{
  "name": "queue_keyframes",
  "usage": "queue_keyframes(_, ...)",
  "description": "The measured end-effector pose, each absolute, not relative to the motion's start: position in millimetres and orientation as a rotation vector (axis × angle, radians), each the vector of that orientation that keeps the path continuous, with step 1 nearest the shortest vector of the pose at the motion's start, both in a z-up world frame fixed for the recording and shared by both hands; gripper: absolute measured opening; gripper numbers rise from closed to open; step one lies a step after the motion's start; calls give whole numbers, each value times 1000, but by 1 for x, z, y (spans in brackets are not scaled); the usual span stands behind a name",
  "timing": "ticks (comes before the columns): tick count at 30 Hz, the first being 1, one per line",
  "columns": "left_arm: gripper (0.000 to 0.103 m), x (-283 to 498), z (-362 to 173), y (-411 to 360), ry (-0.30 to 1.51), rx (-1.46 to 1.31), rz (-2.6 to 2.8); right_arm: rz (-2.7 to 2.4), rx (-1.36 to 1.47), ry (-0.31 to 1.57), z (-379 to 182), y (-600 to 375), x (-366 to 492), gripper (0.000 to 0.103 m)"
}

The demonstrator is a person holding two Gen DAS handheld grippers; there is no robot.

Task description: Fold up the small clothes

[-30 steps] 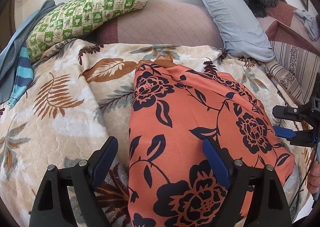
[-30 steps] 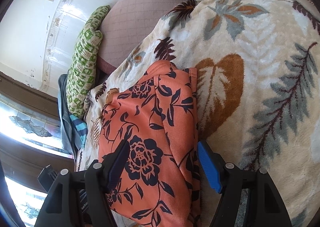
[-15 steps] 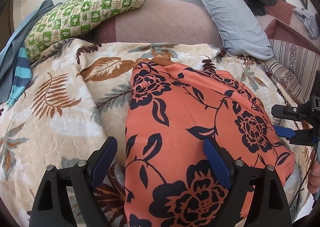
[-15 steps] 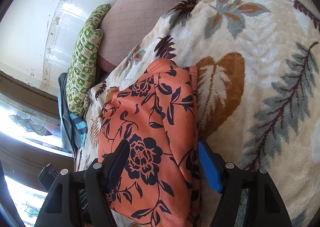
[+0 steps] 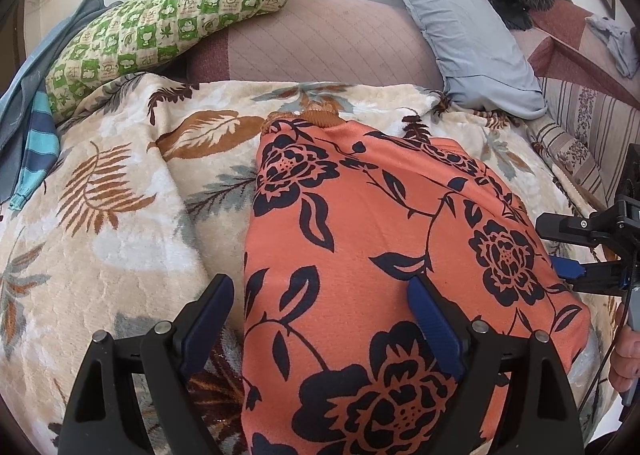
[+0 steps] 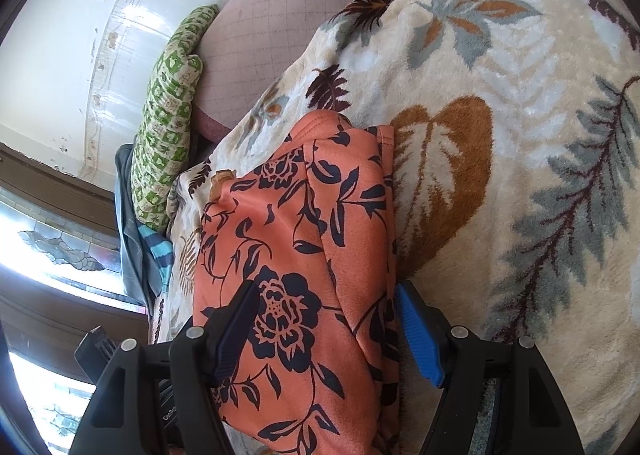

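Nearest the left wrist camera, the left gripper (image 5: 320, 319) has its blue-padded fingers spread wide and clamped on nothing, straddling the near left edge of the orange floral garment (image 5: 376, 255); one pad sits over the blanket at about 7 o'clock, the other over the cloth at about 5 o'clock. That stance suits taking the edge, though I cannot tell whether the pads touch the fabric. In the right wrist view the right gripper (image 6: 324, 327) is likewise wide apart, bracketing the garment's other long edge, where a flap has been turned over and lies doubled at about 6 o'clock. The garment lies on the leaf-patterned blanket (image 5: 100, 235), a long, narrow shape running away from the near edge of the bed toward 12 o'clock; being already narrowed lengthwise, it probably wants a crosswise fold next, which would explain a gripper posted at each near corner. At its far end a ribbed tan trim (image 5: 320, 117) peeks out, probably a neckband, so the hem likely lies at the near side. Beyond the garment, a mauve quilted cushion (image 5: 320, 43) stands at 12 o'clock in the left view, with a green checked pillow (image 5: 168, 19) at 10 o'clock, a grey-blue pillow (image 5: 460, 27) at 1 o'clock, and striped blue cloth (image 5: 36, 143) bunched at 9 o'clock, all well apart from the work.
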State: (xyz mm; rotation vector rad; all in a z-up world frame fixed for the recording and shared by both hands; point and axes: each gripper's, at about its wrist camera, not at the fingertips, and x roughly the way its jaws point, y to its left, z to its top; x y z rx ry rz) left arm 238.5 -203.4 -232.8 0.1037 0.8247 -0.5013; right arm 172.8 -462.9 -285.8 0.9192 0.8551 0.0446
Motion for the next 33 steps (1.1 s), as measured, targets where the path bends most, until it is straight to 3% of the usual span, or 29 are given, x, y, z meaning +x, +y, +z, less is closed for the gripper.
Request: queue_keyframes(33,90,239,-237,-205,838,98,-508,54,913,876,-293,-459,181,72)
